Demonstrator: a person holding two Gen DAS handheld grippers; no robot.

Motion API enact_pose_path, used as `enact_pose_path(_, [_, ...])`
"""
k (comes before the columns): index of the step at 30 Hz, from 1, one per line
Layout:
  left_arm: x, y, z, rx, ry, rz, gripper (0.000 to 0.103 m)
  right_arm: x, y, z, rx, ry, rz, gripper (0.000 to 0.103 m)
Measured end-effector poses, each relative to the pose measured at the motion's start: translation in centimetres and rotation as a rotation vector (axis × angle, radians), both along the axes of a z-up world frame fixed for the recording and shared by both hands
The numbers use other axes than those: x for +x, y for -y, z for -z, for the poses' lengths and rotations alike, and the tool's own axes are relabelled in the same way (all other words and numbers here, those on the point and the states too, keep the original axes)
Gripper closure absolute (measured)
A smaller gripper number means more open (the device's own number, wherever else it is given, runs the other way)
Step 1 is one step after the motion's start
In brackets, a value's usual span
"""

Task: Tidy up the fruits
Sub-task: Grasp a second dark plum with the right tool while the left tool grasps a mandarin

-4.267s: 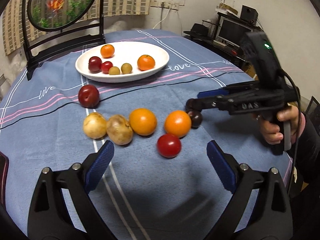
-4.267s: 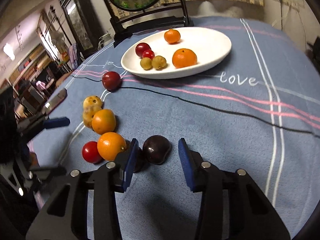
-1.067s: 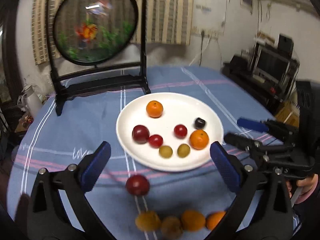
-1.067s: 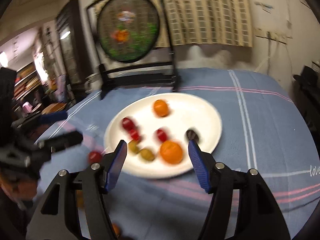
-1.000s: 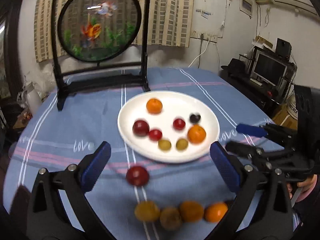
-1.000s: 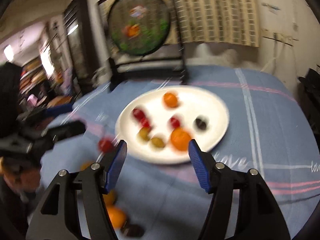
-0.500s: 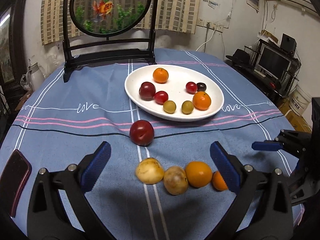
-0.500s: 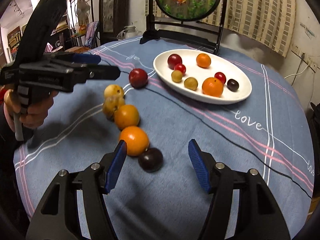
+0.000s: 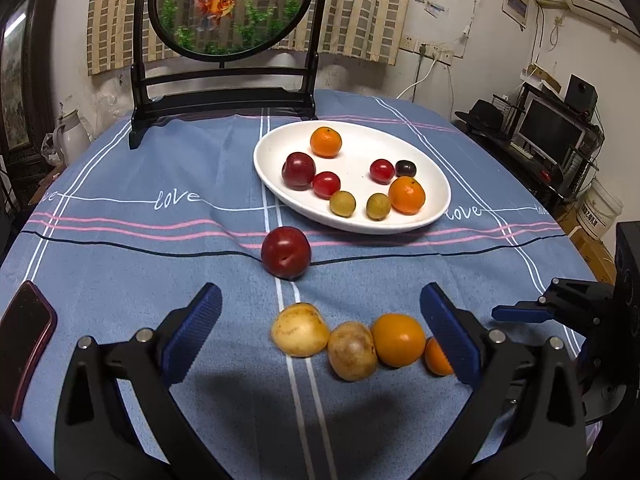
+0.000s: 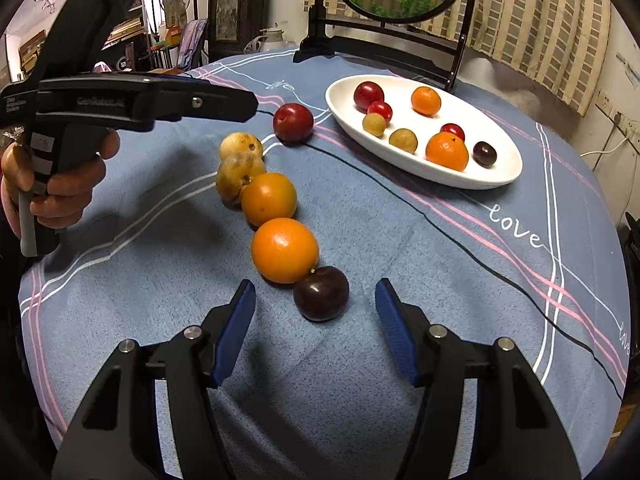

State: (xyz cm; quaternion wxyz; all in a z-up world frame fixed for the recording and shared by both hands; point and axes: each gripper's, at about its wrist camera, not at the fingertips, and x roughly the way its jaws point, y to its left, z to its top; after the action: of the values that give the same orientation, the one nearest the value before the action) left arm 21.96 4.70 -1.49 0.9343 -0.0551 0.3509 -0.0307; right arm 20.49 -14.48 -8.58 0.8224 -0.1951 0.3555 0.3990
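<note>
Cluttered room w/ striped curtains; round table (image 9: pixel 120 240) under a blue cloth w/ "love" lettering and pink/white stripes. At the far edge, a round goldfish screen (image 9: pixel 230 4) on a black stand. White oval plate (image 9: pixel 436 184) holds 2 tangerines, a red plum, 2 cherry tomatoes, 2 small yellow-green fruits, 1 dark cherry-size fruit. Loose on the cloth, near the plate: red plum (image 9: pixel 286 253). Closer in, a touching row: 2 yellow-brown fruits (image 9: pixel 300 330), 2 oranges (image 10: pixel 285 250), then a dark plum (image 10: pixel 321 293) at the row's end. Red phone (image 9: pixel 24 344) at the table's left edge. Left gripper (image 9: pixel 320 336) wide open, empty, above the row. Right gripper (image 10: pixel 316 328) wide open, empty, dark plum just ahead between its fingers, not touched.
</note>
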Motion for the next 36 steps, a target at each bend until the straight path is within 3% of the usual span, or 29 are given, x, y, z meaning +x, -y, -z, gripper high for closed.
enact_pose_path(11, [-0.3, -0.1, 0.2, -0.015, -0.007, 0.003, 0.002, -0.2, -0.1, 0.3, -0.011, 0.014, -0.004, 0.050])
enact_pose_path(25, [-0.8, -0.2, 0.3, -0.026, -0.005, -0.001, 0.002, 0.1, -0.2, 0.8, -0.023, 0.028, -0.001, 0.071])
enact_pose_path(30, [-1.0, -0.4, 0.4, -0.047, -0.006, 0.003, 0.002, 0.3, 0.5, 0.1, 0.004, 0.018, 0.013, 0.071])
enact_pose_path(33, [-1.4, 0.7, 0.3, -0.034, 0.008, 0.062, 0.002, 1.1, 1.4, -0.6, 0.058, -0.005, 0.059, 0.071])
enact_pose_path(36, [-2.1, 3.5, 0.4, 0.002, 0.015, 0.200, 0.002, 2.5, 2.8, -1.2, 0.144, -0.066, 0.130, 0.071])
